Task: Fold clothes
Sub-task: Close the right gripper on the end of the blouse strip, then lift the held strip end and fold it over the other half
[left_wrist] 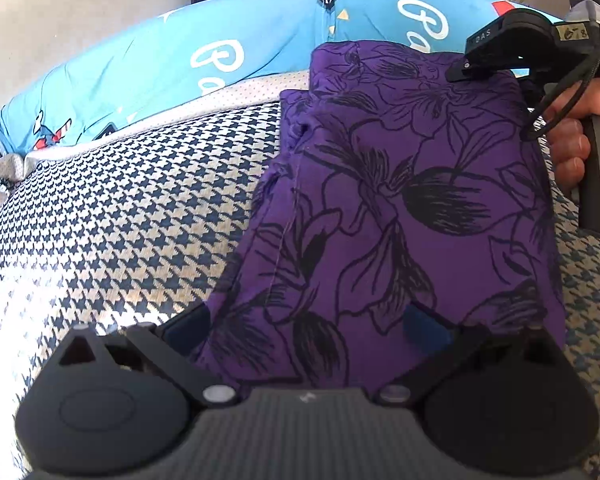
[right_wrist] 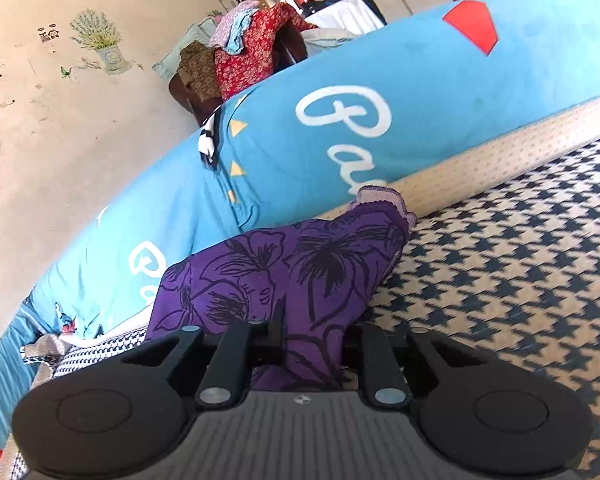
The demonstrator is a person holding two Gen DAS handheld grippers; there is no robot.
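A purple garment with black flower print (left_wrist: 400, 200) lies folded on a houndstooth bed cover (left_wrist: 120, 208). My left gripper (left_wrist: 300, 328) is open, its jaws spread wide over the garment's near edge, with cloth lying between them. My right gripper (left_wrist: 472, 66) shows at the garment's far right corner in the left wrist view, held by a hand. In the right wrist view my right gripper (right_wrist: 312, 340) is shut on a bunch of the purple garment (right_wrist: 300, 264), whose pale lace-edged hem (right_wrist: 380, 196) points away toward the blanket.
A rolled blue blanket with white lettering (right_wrist: 340, 120) lies along the far side of the bed. Behind it a dark chair piled with clothes (right_wrist: 252, 48) stands by a wall with stickers (right_wrist: 96, 36). The houndstooth cover (right_wrist: 520, 260) spreads to the right.
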